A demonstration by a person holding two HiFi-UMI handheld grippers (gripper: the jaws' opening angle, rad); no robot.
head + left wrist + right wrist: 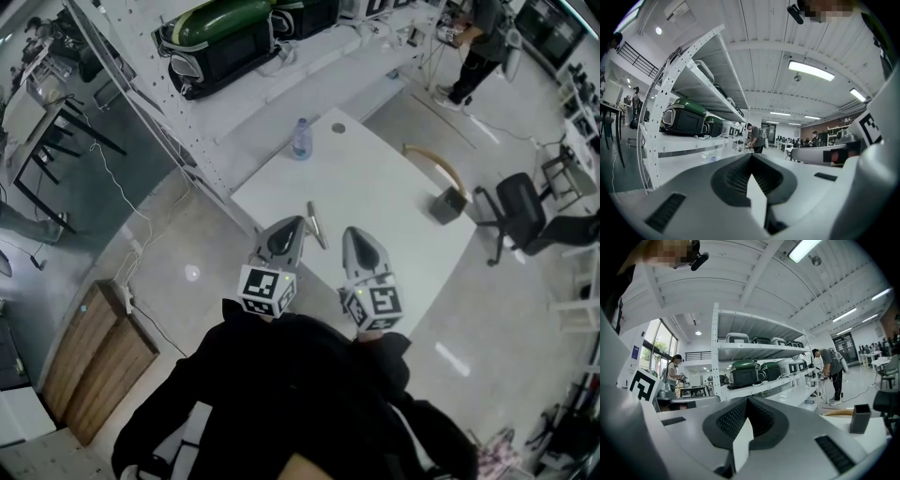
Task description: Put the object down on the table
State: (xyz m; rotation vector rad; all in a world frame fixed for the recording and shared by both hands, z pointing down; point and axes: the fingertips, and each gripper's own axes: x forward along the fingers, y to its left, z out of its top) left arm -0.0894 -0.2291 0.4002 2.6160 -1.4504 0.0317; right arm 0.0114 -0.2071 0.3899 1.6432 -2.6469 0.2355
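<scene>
on the white table (403, 234), a clear plastic bottle (301, 139) stands at 12 o'clock from the grippers, near the far edge; whether it holds liquid cannot be told. a dark square holder (448, 204) stands at 2 o'clock from the right gripper (354, 236), beside a curved tan strip (436, 161); what is inside the holder does not show. the slim grey object (317, 226) lies flat on the table between the two grippers, just beside the tip of the left gripper (292, 228), at its 2 o'clock. both grippers have their jaws pressed together with nothing between them.
</scene>
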